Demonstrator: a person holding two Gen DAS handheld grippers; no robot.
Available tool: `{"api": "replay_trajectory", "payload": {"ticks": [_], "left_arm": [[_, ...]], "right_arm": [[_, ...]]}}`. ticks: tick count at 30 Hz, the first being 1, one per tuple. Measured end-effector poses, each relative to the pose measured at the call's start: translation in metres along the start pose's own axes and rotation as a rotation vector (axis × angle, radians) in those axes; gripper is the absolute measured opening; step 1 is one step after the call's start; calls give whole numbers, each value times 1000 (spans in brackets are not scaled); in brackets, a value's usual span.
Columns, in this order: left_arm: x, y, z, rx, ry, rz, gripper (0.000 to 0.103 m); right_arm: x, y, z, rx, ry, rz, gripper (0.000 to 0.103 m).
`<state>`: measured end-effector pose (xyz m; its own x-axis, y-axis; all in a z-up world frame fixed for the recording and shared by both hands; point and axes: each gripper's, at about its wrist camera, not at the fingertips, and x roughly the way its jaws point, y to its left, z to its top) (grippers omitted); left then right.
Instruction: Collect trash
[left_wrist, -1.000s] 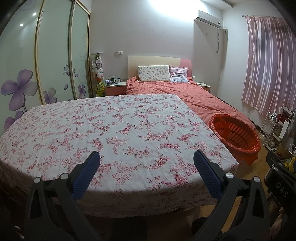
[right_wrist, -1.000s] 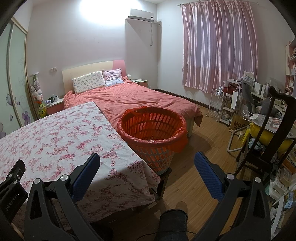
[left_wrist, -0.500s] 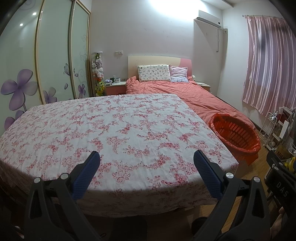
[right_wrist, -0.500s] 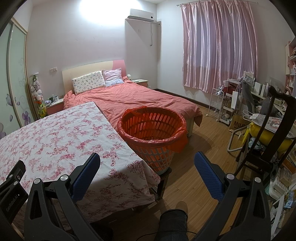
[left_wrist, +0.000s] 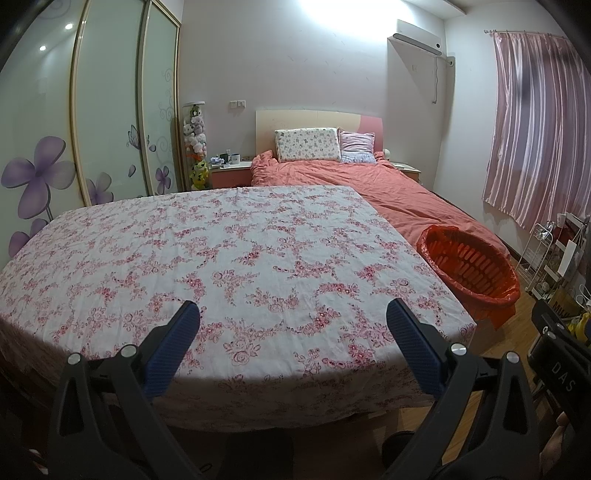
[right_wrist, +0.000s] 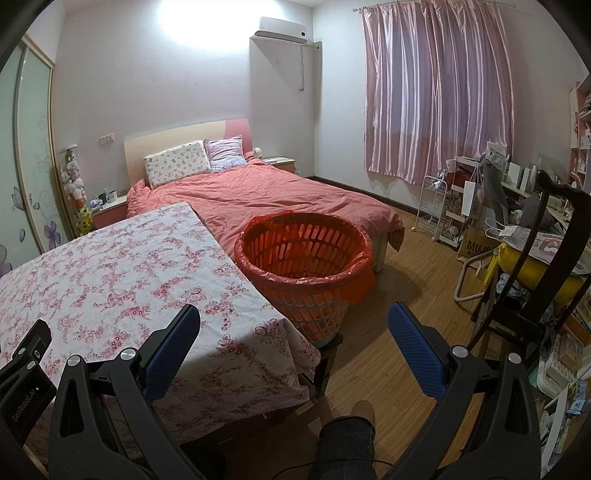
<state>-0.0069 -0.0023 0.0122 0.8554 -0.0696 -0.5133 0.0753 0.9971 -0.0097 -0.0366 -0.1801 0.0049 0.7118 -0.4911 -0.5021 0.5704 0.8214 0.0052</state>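
Pink curtains (right_wrist: 436, 96) hang over the window of a bedroom, where a bed with a coral duvet (right_wrist: 266, 195) runs back to the headboard wall. Nearer stands a table under a pink-flowered cloth (left_wrist: 221, 266), nothing lying on it. The left gripper (left_wrist: 293, 321) hovers over the table's near edge, its blue-padded fingers (left_wrist: 177, 343) spread wide with nothing between them. The right gripper (right_wrist: 295, 325) hangs past the table's corner, likewise released and holding nothing. An orange slatted basket (right_wrist: 306, 288) lined with a red bag stands on a low stand just beside the table's corner, at about twelve o'clock from the right gripper and at two o'clock from the left. I cannot make out any trash. Below the right gripper, at six o'clock, a person's dark trouser leg (right_wrist: 347, 439) shows above the wooden floor (right_wrist: 399, 288).
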Motion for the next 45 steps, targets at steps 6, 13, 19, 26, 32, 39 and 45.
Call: {"api": "replay_trajectory", "payload": {"ticks": [6,13,19,26,32,39,45], "left_arm": [[0,0,0,1,-1,0,99],[0,0,0,0,1,0,99],[0,0,0,0,2,0,99],[-1,1,-3,0,6,3,99],[0,2,-3,0,6,4,99],[-1,2,-4,1,7,4,99],[0,2,-4,1,9,4,99]], "right_arm": [[0,0,0,0,0,0,101],[0,0,0,1,1,1,101],[0,0,0,2,1,1,101],[-1,2,0,2,2,1,101],[-1,3,0,2,2,2,101],[-1,3,0,2,2,2,101],[-2,4,0,2,4,2,101]]}}
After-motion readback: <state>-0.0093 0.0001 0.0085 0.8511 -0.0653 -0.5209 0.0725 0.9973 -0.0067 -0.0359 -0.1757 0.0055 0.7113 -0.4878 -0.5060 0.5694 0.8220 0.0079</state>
